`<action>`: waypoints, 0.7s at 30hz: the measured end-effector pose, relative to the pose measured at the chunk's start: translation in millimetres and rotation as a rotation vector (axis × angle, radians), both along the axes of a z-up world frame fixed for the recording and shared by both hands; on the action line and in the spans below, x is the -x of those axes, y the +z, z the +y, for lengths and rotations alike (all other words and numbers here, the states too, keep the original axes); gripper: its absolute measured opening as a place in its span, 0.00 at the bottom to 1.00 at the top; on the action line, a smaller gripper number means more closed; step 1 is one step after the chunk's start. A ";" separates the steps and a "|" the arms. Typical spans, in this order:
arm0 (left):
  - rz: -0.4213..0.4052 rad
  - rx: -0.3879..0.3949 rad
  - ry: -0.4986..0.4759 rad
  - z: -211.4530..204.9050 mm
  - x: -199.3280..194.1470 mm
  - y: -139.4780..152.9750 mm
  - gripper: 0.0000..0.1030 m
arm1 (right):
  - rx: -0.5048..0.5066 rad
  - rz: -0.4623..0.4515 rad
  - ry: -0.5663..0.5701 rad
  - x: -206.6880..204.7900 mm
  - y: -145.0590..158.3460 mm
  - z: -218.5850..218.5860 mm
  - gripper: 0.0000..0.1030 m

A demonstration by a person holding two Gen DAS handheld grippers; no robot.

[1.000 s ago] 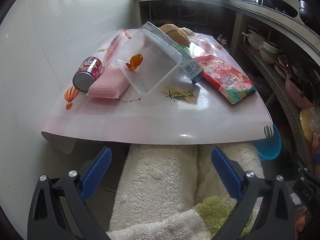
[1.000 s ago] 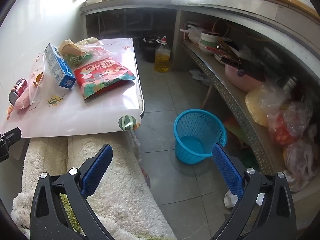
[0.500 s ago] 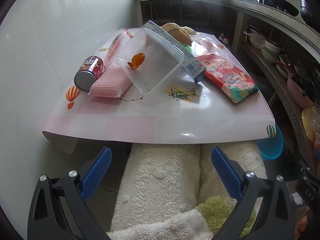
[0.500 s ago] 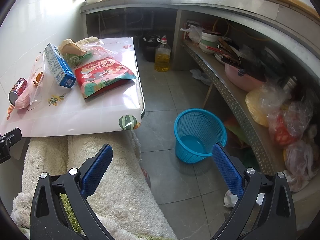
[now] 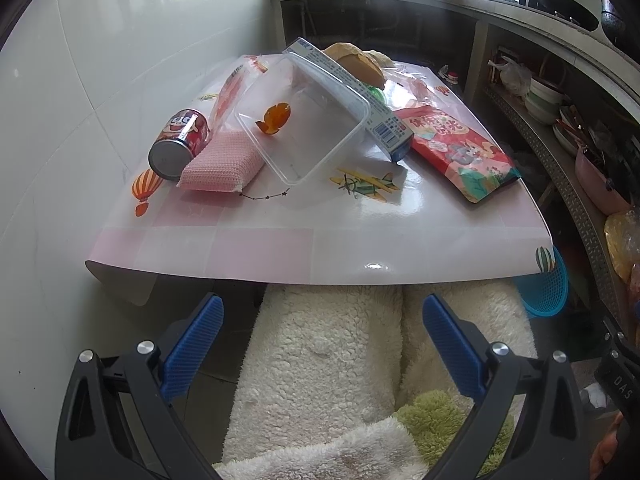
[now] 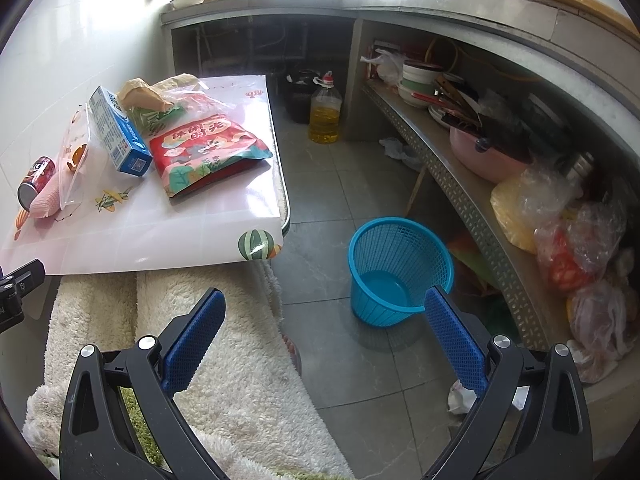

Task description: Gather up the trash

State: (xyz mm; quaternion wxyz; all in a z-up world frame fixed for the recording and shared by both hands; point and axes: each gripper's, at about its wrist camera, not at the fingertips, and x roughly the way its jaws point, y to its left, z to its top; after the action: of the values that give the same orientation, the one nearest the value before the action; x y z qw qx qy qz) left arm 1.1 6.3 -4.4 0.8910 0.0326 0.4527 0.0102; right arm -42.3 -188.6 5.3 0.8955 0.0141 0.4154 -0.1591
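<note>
On the small table lie a red drink can on its side, a pink sponge, a clear plastic box with an orange scrap inside, a blue-white carton, a red snack bag and a brown paper bag. The can, carton and snack bag also show in the right wrist view. A blue mesh bin stands on the floor right of the table. My left gripper is open and empty before the table's near edge. My right gripper is open and empty above the floor.
A fluffy white cover lies under the table's near edge. A white tiled wall runs along the left. Shelves with bowls, a pink pot and plastic bags stand on the right. An oil bottle stands on the floor.
The left gripper has edged slightly back and up, so the table appears a little lower and farther. The right gripper has barely moved. Both stay open.
</note>
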 end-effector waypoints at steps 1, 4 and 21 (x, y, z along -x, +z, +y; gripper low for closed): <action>0.001 0.000 0.000 0.2 0.0 -0.3 0.95 | -0.001 0.000 0.001 0.0 0.4 -0.3 0.93; 0.004 0.000 -0.001 0.5 0.3 -1.0 0.95 | 0.001 0.001 0.001 -0.2 0.4 -0.1 0.93; 0.012 -0.003 0.003 1.4 -0.3 -2.4 0.95 | -0.003 0.001 -0.001 0.4 0.6 -1.0 0.93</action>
State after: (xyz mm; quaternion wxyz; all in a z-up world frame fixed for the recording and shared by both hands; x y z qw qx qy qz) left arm 1.4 7.7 -6.8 0.8881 0.0332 0.4582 0.0118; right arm -42.8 -189.6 5.9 0.8953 0.0155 0.4160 -0.1587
